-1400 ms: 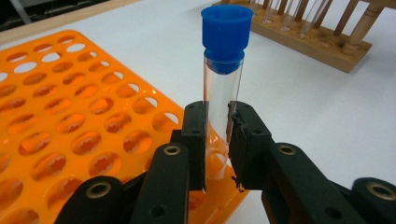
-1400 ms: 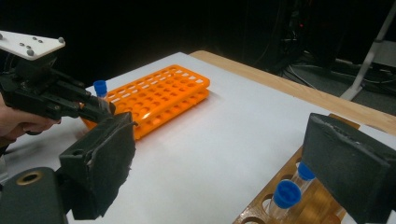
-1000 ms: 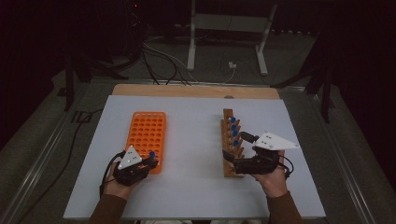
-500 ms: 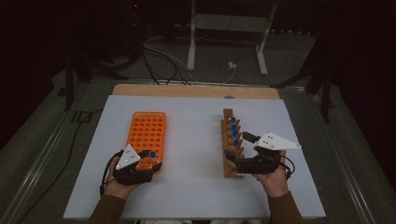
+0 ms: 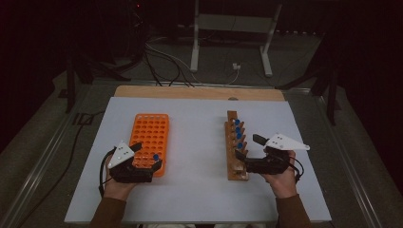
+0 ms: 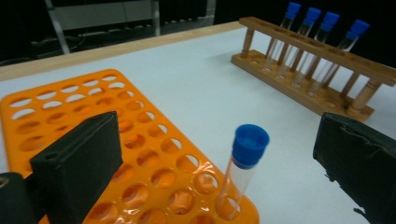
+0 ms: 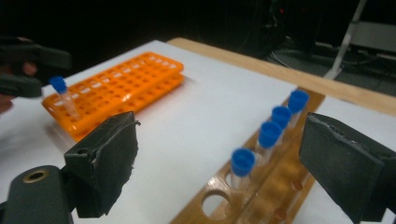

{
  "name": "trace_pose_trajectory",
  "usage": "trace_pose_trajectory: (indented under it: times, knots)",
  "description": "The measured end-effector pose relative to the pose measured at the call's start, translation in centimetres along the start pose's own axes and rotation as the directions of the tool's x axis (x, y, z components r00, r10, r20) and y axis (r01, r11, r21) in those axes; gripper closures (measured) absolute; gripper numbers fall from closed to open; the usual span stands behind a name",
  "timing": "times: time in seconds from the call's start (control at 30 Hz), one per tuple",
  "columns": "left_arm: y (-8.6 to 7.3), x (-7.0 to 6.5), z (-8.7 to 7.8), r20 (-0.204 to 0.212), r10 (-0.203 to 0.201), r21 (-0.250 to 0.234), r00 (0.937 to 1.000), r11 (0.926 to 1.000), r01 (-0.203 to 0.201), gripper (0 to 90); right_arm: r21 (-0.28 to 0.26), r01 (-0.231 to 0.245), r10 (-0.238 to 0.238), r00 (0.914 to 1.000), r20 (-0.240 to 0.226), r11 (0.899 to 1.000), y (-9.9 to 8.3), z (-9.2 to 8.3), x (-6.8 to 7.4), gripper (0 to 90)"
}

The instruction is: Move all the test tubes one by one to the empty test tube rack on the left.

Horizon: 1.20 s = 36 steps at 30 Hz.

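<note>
My left claw [image 6: 219, 154] has just been opening, and the blue-capped test tube [image 6: 243, 168] stands free between its jaws, in a corner hole of the orange rack [image 6: 93, 112]. The tube looks light, thin, slippery and easy to break. I would pinch it gently just under the cap. My right claw [image 7: 224, 163] is open too, with the nearest tube in the wooden rack [image 7: 261, 186] just ahead.

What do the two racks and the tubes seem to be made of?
Orange rack: likely plastic, glossy, with even moulded holes. Brown rack: apparently varnished wood, with turned posts and a warm sheen. Tube in the orange rack: clear glass or plastic, I cannot tell which; its blue cap looks like matt plastic.
</note>
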<state>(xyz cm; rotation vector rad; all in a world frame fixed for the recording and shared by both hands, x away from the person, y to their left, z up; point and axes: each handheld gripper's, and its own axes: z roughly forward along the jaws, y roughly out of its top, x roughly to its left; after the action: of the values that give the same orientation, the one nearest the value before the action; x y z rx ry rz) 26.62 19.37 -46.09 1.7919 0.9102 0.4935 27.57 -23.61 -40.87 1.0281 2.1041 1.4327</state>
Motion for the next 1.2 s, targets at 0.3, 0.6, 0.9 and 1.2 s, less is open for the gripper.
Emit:
trace_pose_trajectory:
  times: [0.3, 0.6, 0.9, 1.2]
  knots:
    - [0.4, -0.2, -0.8, 0.007, 0.0, -0.046, 1.0, 0.999, 0.0, 1.4, 0.052, 0.016, -0.017, 0.9993, 0.032, 0.999, -1.1, 1.6, -0.4, 20.9]
    - [0.3, -0.2, -0.9, 0.003, 0.004, -0.042, 1.0, 0.9991, -0.004, 1.4, 0.059, 0.022, -0.026, 0.9981, 0.057, 0.998, -1.6, 2.2, -0.5, 30.4]
    - [0.2, -0.1, -1.0, 0.0, 0.009, -0.036, 1.0, 0.9993, -0.009, 1.5, 0.094, 0.012, -0.019, 0.9972, 0.072, 0.995, -3.0, 3.0, -0.8, 45.5]
    - [0.1, -0.2, -1.0, 0.0, 0.013, -0.033, 0.9999, 0.9994, -0.013, 1.6, 0.09, 0.009, -0.014, 0.9983, 0.057, 0.996, -3.5, 3.5, -1.0, 63.3]
